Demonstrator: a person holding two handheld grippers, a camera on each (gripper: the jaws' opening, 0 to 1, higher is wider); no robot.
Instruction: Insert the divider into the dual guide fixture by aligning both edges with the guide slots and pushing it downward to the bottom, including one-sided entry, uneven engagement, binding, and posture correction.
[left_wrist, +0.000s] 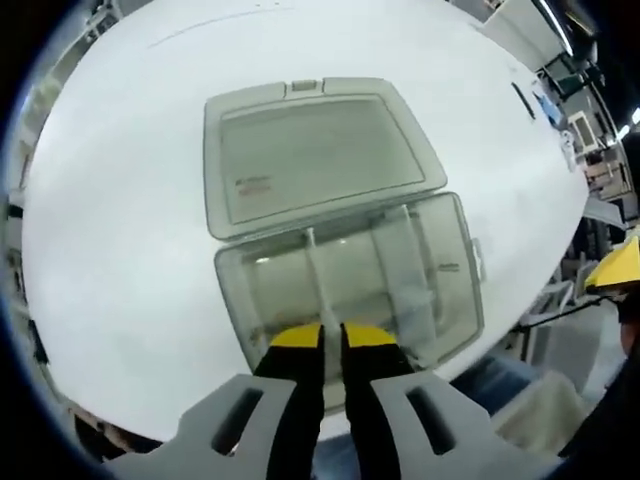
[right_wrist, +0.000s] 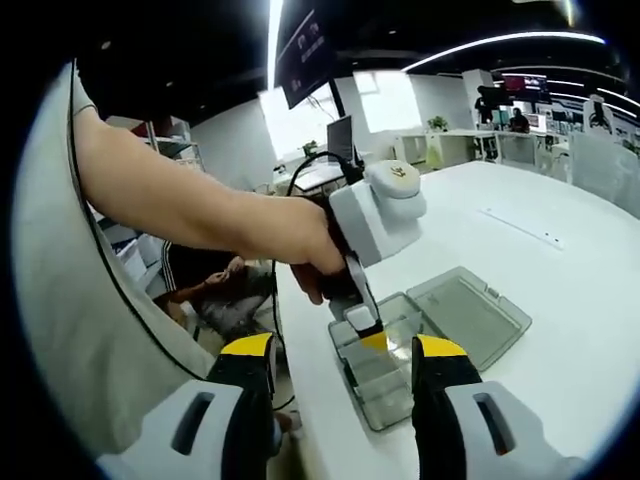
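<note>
Your left hand-held gripper pinches the divider, standing in the open clear box on the white surface. It looks thin, light, brittle: hold its top edge. Your right hand-held gripper is open, holding nothing.

White table, ceiling light strips, bright windows.

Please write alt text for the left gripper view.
The left tool, jaws nearly together, grips a clear divider over an open translucent compartment box. The box's lid lies flat behind it on a white table.
</note>
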